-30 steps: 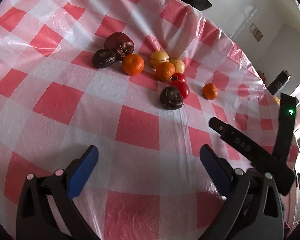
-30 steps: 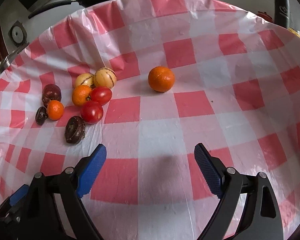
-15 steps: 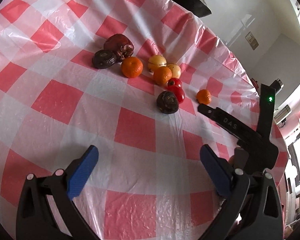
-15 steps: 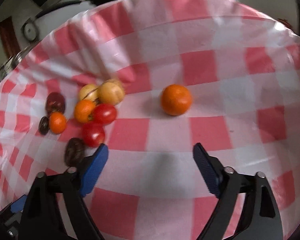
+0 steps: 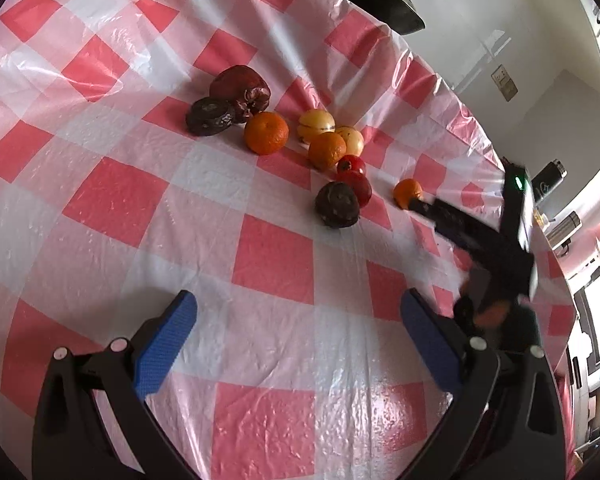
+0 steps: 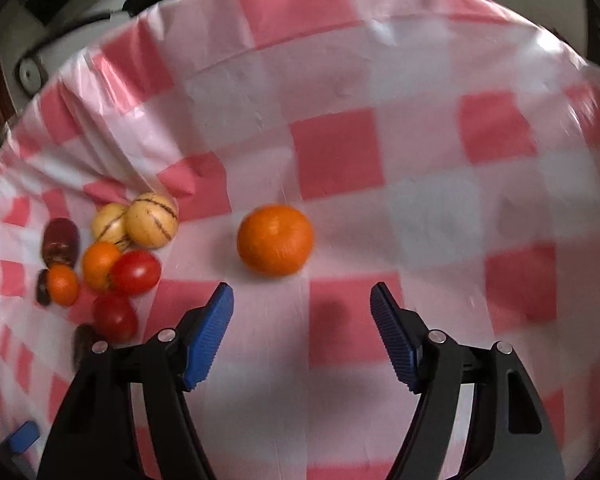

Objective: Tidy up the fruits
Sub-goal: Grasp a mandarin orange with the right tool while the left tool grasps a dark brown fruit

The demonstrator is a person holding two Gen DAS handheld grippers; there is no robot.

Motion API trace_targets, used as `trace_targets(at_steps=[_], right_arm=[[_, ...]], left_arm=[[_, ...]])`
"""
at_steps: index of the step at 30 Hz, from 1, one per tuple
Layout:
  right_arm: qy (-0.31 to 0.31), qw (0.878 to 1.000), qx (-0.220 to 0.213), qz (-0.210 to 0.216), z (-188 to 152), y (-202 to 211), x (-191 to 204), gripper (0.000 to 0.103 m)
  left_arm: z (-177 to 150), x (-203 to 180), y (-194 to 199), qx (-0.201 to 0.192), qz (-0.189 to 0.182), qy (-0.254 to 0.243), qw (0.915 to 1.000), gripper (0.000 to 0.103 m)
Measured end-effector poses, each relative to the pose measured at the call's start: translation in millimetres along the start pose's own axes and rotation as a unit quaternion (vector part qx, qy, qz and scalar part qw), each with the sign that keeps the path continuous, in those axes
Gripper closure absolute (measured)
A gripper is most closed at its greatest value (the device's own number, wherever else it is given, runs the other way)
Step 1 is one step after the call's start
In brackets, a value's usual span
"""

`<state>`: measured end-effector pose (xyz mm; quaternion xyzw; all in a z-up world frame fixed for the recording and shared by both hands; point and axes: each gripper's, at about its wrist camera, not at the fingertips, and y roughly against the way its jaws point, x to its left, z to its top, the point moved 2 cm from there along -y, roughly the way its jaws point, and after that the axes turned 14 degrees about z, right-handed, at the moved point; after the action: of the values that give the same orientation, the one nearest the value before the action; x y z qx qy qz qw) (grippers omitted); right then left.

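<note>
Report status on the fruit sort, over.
Right gripper closing, nothing between the jaws yet, lone orange just ahead. Left gripper open, empty, over bare tablecloth. Fruit cluster left of the orange. Path clear.

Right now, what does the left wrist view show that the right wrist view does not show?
Only the left wrist view shows the open left gripper over bare tablecloth and the right gripper's black body from the side. Only the right wrist view shows the right gripper from behind, its jaws closing with nothing between them, and the striped skin of the yellow fruits. Both show the lone orange apart from the fruit cluster.
</note>
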<state>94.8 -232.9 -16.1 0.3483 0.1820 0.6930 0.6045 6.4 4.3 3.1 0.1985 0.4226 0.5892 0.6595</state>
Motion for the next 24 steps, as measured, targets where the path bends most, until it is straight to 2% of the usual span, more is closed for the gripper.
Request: trace_targets(at_steps=[4, 5, 6, 8, 12, 14, 17, 21, 22, 23, 24], right_arm=[[0.007, 1.0, 0.027, -0.003, 20.5, -33.9, 6.3, 0.034], [0.009, 0.999, 0.035, -0.005, 22.1, -39.3, 7.7, 0.043], [0.013, 0.999, 0.042, -0.005, 22.8, -42.9, 9.1, 0.056], [0.015, 0.999, 0.041, -0.011, 21.1, -41.8, 10.0, 0.057], [-0.038, 0.999, 0.009, 0.012, 3.7, -13.2, -0.2, 0.058], [-0.064, 0.998, -0.001, 0.026, -9.7, 2.9, -6.2, 0.058], [-0.081, 0.996, -0.01, 0.041, -27.5, 20.2, -7.8, 0.058], [-0.084, 0.995, -0.019, 0.057, -41.4, 38.9, -3.6, 0.058], [-0.082, 0.994, -0.023, 0.062, -43.4, 42.7, -1.3, 0.057], [-0.078, 0.995, -0.026, 0.065, -44.0, 47.4, 3.3, 0.057], [-0.073, 0.995, -0.028, 0.066, -48.4, 53.5, 5.5, 0.057]], left_arm=[[-1.5, -2.9, -1.2, 0.001, 0.005, -0.011, 0.9999, 0.001], [-1.5, -4.1, -1.8, 0.001, 0.008, -0.014, 0.9999, 0.001], [-1.6, -5.9, -2.4, 0.003, 0.012, -0.019, 0.9997, 0.001], [-1.0, -8.4, -3.8, 0.007, 0.021, -0.027, 0.9994, 0.001], [8.7, -24.0, -18.0, 0.025, 0.044, -0.067, 0.9965, 0.001], [23.7, -43.7, -35.7, 0.034, 0.069, -0.111, 0.9909, 0.002], [41.8, -68.3, -55.9, 0.029, 0.074, -0.152, 0.9852, 0.003], [56.8, -89.7, -82.0, 0.036, 0.089, -0.196, 0.9759, 0.028], [57.5, -91.5, -85.4, 0.038, 0.094, -0.203, 0.9739, 0.036], [57.5, -92.8, -85.9, 0.026, 0.109, -0.214, 0.9704, 0.053], [55.4, -93.6, -84.9, 0.021, 0.115, -0.224, 0.9675, 0.064]])
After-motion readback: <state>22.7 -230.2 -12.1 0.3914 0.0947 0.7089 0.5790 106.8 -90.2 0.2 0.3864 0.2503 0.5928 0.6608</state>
